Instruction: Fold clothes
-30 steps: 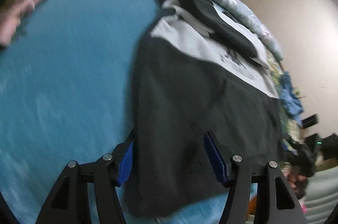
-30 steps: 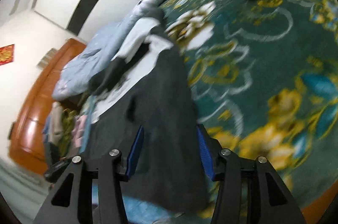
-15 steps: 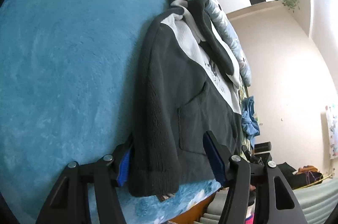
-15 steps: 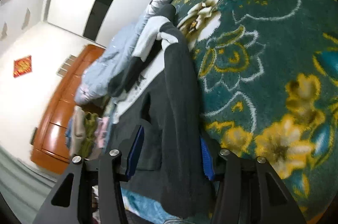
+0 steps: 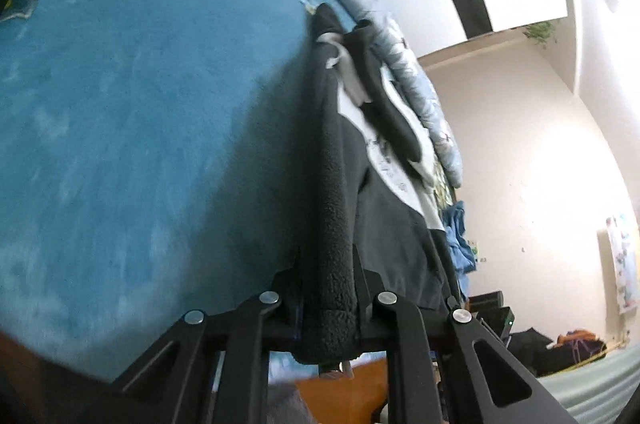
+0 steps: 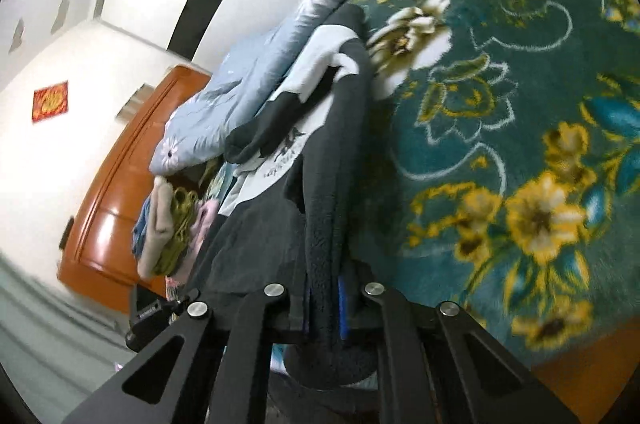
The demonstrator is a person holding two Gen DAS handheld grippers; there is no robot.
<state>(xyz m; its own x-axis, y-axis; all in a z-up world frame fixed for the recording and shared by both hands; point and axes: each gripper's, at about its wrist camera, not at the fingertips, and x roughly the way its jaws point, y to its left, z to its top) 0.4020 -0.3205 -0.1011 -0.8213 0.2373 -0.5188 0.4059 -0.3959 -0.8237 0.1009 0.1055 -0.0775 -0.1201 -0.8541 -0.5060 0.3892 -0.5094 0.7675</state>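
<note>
In the left wrist view, our left claw (image 5: 328, 304) sits at the bottom middle. A second ago its jaws stood wide with the dark fleece top (image 5: 384, 216) lying flat between them. Now they are closing, and the pads press on a thick fold at the top's near edge. The top runs from the bottom middle up to the upper middle across the blue blanket (image 5: 120, 144), and the pinched edge looks a little lifted.

In the right wrist view, our right claw (image 6: 326, 300) at the bottom middle has done the same. It was wide open, and now it is squeezed tight on the other side of that near edge. The top stretches up the middle, over the flowery blanket (image 6: 520, 144).

So we have both near corners, and we think we are ready to lift and fold the top over.

The pads are mostly buried in fleece. The far end of the top is bunched, maybe a hood or sleeve, we cannot tell.
</note>
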